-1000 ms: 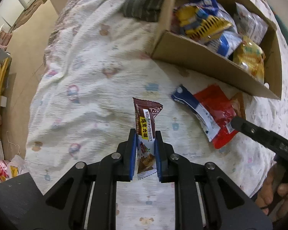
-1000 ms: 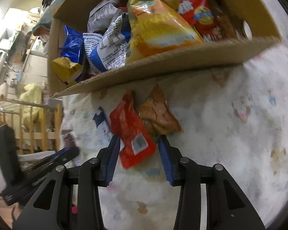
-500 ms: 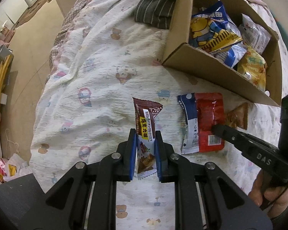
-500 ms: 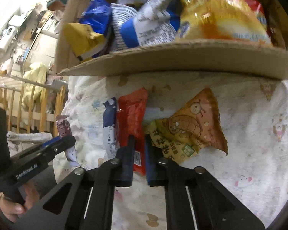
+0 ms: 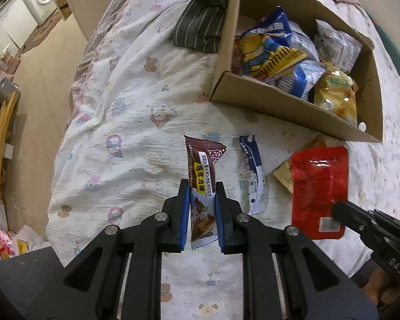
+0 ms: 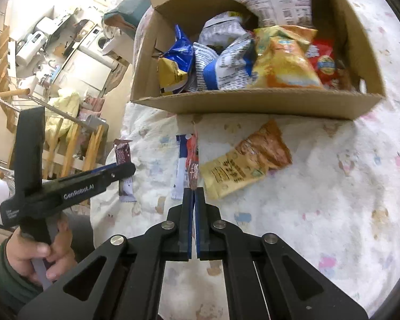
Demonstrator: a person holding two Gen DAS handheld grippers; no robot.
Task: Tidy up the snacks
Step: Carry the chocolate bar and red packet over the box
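My left gripper (image 5: pixel 201 184) is shut on a brown chocolate snack packet (image 5: pixel 202 160), held upright above the bedsheet. Right of it a blue-and-white packet (image 5: pixel 250 176) lies flat. My right gripper (image 6: pixel 194 190) is shut on a red packet (image 6: pixel 192 154), edge-on in the right wrist view. The same red packet (image 5: pixel 318 186) hangs broadside in the left wrist view, lifted off the sheet. An orange-yellow packet (image 6: pixel 248 160) lies on the sheet just right of it. Behind stands an open cardboard box (image 6: pixel 253 104) full of snack bags.
A dark striped cloth (image 5: pixel 202 29) lies against the box's far left corner. The bed's edge drops to the floor on the left, with a wooden rail (image 5: pixel 0 138) beside it. A person's hand (image 6: pixel 40 253) holds the left gripper's handle.
The right gripper closed on the red packet and lifted it, turning it edge-on and uncovering the orange-yellow packet. The left gripper rose slightly with the brown packet.
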